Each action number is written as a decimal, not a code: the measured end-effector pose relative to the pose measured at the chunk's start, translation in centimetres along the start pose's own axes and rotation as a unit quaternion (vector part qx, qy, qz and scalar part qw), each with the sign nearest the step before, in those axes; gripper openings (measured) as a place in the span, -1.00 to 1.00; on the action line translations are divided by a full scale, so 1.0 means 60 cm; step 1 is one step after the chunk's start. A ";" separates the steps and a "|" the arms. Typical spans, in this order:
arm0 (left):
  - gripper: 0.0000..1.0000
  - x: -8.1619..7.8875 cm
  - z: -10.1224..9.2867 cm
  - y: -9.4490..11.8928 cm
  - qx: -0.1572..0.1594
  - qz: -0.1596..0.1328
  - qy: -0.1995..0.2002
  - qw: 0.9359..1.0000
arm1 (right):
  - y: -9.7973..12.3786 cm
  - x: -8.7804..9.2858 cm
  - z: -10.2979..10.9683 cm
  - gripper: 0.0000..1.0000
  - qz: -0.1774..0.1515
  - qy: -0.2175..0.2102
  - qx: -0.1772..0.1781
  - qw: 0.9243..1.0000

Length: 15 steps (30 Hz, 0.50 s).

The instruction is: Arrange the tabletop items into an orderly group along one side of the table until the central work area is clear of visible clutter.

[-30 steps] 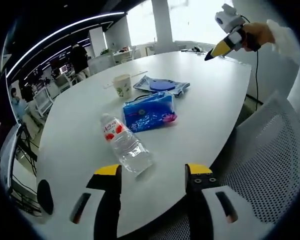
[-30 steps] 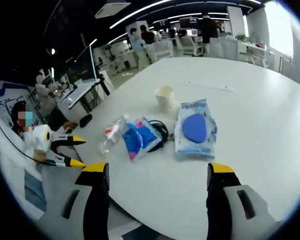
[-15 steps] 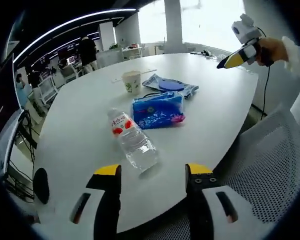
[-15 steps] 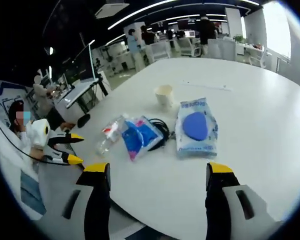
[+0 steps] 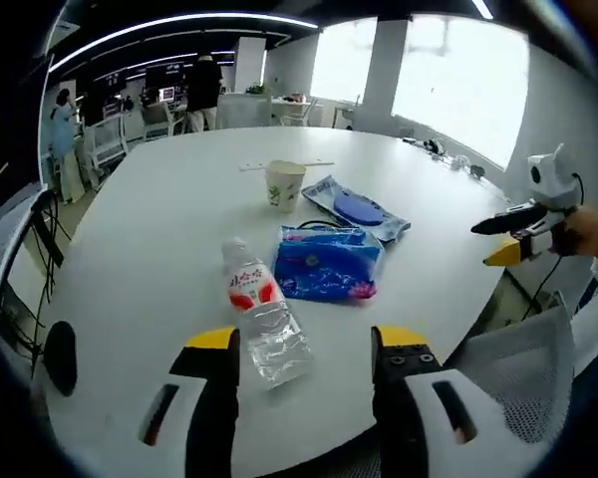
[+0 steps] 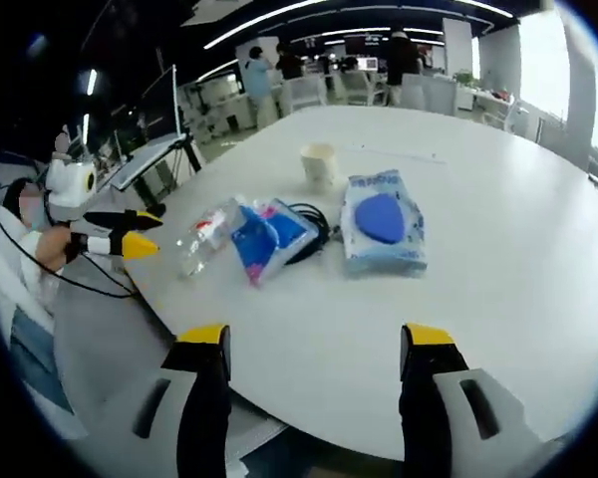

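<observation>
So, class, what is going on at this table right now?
A person holds a gripper in each hand above a white table. The left gripper hovers open just short of a lying water bottle; the right gripper is open over bare tabletop. A blue tissue pack, wipes pack and paper cup sit ungrouped mid-table.

Your left tongs (image 5: 304,344) have the lying water bottle (image 5: 262,313) right between the tips, with the blue tissue pack (image 5: 327,267) just beyond it, while the bench (image 6: 508,229) ahead of your right tongs (image 6: 317,339) lies bare and passable.
</observation>
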<state>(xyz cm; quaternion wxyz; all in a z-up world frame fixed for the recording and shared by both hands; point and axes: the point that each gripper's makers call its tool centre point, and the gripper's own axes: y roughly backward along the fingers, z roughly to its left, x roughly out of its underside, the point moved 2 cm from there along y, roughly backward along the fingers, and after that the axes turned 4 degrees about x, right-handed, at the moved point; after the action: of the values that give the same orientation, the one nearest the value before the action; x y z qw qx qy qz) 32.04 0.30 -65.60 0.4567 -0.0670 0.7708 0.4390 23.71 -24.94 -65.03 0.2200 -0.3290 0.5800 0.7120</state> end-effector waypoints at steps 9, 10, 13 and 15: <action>0.10 -0.015 0.019 -0.032 -0.018 0.032 0.019 0.999 | 0.033 -0.001 -0.024 0.28 -0.057 -0.056 0.021 0.997; 0.10 -0.015 0.022 -0.035 -0.022 0.038 0.020 0.999 | 0.036 0.000 -0.026 0.28 -0.062 -0.061 0.023 0.996; 0.10 -0.010 0.034 -0.046 -0.032 0.059 0.023 0.997 | 0.047 0.004 -0.029 0.26 -0.073 -0.070 0.029 0.995; 0.03 0.005 0.046 -0.051 -0.047 0.098 0.028 0.994 | 0.054 0.006 -0.029 0.20 -0.084 -0.076 0.039 0.993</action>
<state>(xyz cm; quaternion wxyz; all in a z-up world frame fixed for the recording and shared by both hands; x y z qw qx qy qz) 35.18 0.59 -68.26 0.3863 -0.0248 0.7644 0.5155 21.57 -27.42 -63.26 0.3348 -0.3123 0.5592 0.6911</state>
